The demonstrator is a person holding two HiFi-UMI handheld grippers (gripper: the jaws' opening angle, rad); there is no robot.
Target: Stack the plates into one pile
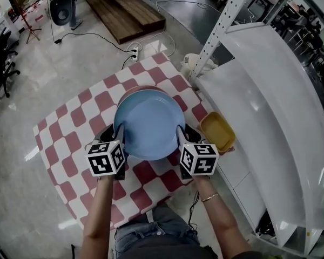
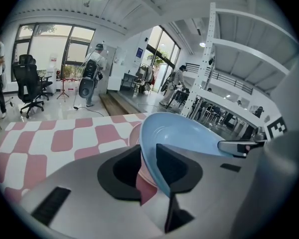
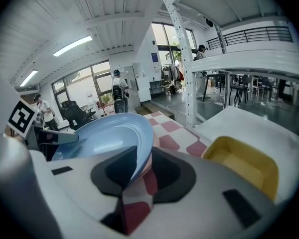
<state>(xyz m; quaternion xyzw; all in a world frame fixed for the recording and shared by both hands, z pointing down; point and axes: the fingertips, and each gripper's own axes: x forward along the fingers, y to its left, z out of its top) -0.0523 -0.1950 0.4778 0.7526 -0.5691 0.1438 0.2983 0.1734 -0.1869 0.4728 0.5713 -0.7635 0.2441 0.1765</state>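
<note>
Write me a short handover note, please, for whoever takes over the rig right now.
Left gripper: shut on the left rim of the blue plate.
Right gripper: shut on its right rim.
The blue plate is over the pink plate on the checkered table; contact unclear.
Done: plates lined up.
Left: set blue on pink, release both.

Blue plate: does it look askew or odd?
Nothing damaged or spilled. The blue plate, gripped at opposite rims by the left gripper and right gripper, is off-centre over the pink plate, whose rim shows only at the far side.
</note>
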